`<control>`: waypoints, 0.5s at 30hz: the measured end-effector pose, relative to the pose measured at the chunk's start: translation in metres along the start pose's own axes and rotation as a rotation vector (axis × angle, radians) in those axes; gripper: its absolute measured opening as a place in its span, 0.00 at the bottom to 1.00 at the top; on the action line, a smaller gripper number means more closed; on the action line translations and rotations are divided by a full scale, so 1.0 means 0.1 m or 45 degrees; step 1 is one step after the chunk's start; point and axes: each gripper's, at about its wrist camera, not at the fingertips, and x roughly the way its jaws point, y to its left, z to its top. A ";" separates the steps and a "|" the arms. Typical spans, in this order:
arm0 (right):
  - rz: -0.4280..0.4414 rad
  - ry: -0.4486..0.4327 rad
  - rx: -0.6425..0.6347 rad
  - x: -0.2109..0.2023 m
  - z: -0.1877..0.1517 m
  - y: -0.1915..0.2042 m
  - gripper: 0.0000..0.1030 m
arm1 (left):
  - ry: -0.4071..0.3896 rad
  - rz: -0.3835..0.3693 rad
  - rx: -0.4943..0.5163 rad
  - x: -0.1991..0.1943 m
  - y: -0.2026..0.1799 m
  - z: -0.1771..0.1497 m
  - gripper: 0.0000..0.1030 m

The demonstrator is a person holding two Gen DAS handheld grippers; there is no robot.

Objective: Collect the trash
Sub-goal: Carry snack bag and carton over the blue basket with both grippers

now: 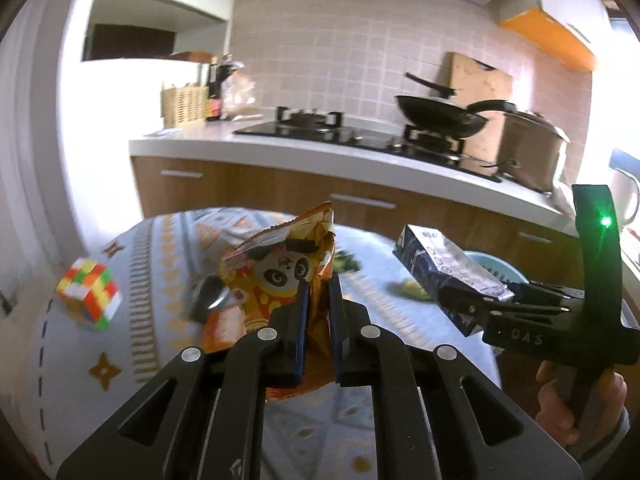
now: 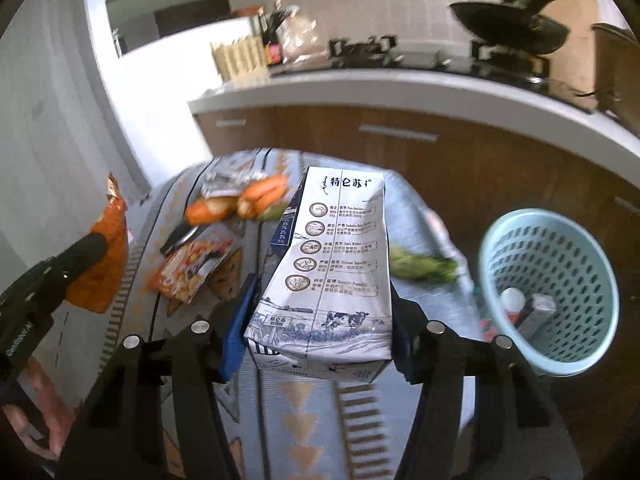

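My left gripper (image 1: 319, 292) is shut on an orange snack bag (image 1: 280, 264) with a panda print, lifted above the patterned tablecloth (image 1: 132, 360). The same snack bag (image 2: 102, 264) shows at the left of the right wrist view, held by the left gripper (image 2: 92, 244). My right gripper (image 2: 320, 300) is shut on a white and blue milk carton (image 2: 332, 264), its pads pressing both sides. In the left wrist view that milk carton (image 1: 444, 268) hangs at the right in the right gripper (image 1: 476, 300). A light blue trash basket (image 2: 548, 292) stands on the floor at the right with several items inside.
On the tablecloth (image 2: 304, 420) lie carrots (image 2: 256, 196), a green vegetable (image 2: 424, 266), an orange wrapper (image 2: 192, 272), a foil bag (image 2: 228, 178) and a dark object (image 2: 180, 238). A colour cube (image 1: 90, 294) sits at the left. Behind stands a counter (image 1: 320, 148) with a wok (image 1: 444, 114).
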 end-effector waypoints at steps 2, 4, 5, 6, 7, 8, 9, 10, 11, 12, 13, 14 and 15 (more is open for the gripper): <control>-0.028 -0.037 0.021 -0.12 0.03 -0.14 0.53 | 0.003 -0.035 0.021 0.04 -0.15 0.06 0.07; -0.046 -0.060 0.052 -0.23 0.06 -0.31 0.53 | 0.008 -0.073 0.054 0.10 -0.33 0.13 0.07; -0.049 -0.066 0.072 -0.27 0.06 -0.39 0.53 | 0.011 -0.088 0.067 0.12 -0.40 0.15 0.07; -0.048 -0.077 0.111 -0.33 0.07 -0.53 0.53 | 0.015 -0.113 0.087 0.16 -0.50 0.19 0.07; -0.050 -0.089 0.145 -0.38 0.07 -0.65 0.53 | 0.024 -0.143 0.106 0.21 -0.60 0.22 0.07; -0.057 -0.099 0.170 -0.43 0.07 -0.74 0.53 | 0.035 -0.180 0.125 0.25 -0.69 0.25 0.07; -0.079 -0.105 0.208 -0.47 0.06 -0.89 0.53 | 0.044 -0.218 0.148 0.31 -0.82 0.29 0.07; -0.106 -0.109 0.247 -0.50 0.04 -1.03 0.53 | 0.052 -0.241 0.164 0.36 -0.92 0.31 0.07; -0.127 -0.105 0.281 -0.51 0.02 -1.17 0.53 | 0.066 -0.271 0.176 0.42 -1.01 0.33 0.07; -0.127 -0.097 0.311 -0.52 0.00 -1.28 0.53 | 0.090 -0.321 0.184 0.51 -1.15 0.35 0.07; -0.091 -0.084 0.370 -0.52 -0.04 -1.45 0.53 | 0.108 -0.353 0.186 0.57 -1.24 0.36 0.07; -0.057 -0.077 0.415 -0.52 -0.08 -1.56 0.53 | 0.140 -0.407 0.186 0.65 -1.32 0.36 0.07; -0.039 -0.072 0.466 -0.51 -0.13 -1.71 0.53 | 0.181 -0.480 0.178 0.75 -1.42 0.35 0.07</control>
